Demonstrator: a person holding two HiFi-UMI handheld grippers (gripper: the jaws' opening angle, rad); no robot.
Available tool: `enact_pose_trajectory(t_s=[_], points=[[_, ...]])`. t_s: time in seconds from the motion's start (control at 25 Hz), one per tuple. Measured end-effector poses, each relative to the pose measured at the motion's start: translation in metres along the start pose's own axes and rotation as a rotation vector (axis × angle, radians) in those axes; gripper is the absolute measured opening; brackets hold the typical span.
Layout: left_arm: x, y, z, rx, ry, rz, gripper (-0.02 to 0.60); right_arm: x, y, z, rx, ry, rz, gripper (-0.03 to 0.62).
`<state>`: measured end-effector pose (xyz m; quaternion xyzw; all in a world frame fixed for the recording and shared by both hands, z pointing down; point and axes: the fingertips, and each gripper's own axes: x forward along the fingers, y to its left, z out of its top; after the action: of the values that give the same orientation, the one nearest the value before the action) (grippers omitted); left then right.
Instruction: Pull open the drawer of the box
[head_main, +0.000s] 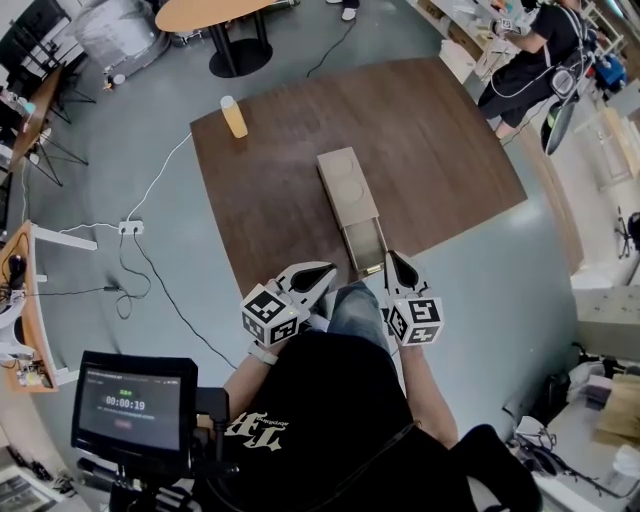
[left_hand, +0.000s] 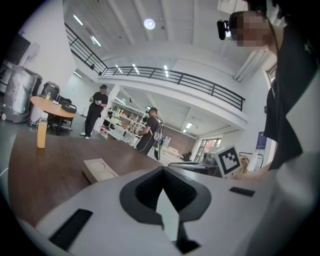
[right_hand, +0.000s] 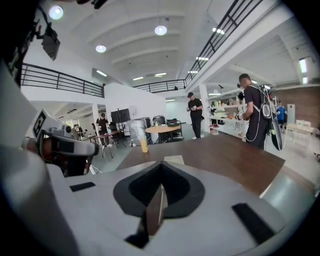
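Cardboard-tan box (head_main: 347, 183) lies mid-surface (head_main: 450, 150), its drawer (head_main: 365, 247) already slid out toward the near edge. Any further pull should run straight along the box's length, so nothing skews. Two round marks show on its lid. Just nearer, the left hand-held gripper (head_main: 322, 274) and right hand-held gripper (head_main: 398, 264) are closed and empty.

A big open lab hall, this: high white ceiling (right_hand: 130, 25) with round lights (right_hand: 160, 30), a railed mezzanine (left_hand: 165, 75), grey floor (head_main: 130, 130) trailing cables (head_main: 150, 190). Shelving (left_hand: 122, 119) lines the far wall, and a person (right_hand: 255, 112) there wears a wired harness.
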<state>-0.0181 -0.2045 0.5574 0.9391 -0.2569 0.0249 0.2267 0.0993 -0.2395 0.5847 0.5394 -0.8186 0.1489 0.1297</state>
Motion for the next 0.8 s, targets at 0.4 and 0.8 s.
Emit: enact_pose_trajectory(t_s=[0.4,0.8], points=[[-0.013,0.009,0.001,0.002,-0.029,0.044,0.000,-0.026,0.048,0.036,-0.114,-0.149,0.112,-0.012],[-0.003,-0.005,0.001,0.020,-0.011,-0.010,0.000,-0.050,0.030,0.037,-0.100,-0.160,0.019,-0.012]])
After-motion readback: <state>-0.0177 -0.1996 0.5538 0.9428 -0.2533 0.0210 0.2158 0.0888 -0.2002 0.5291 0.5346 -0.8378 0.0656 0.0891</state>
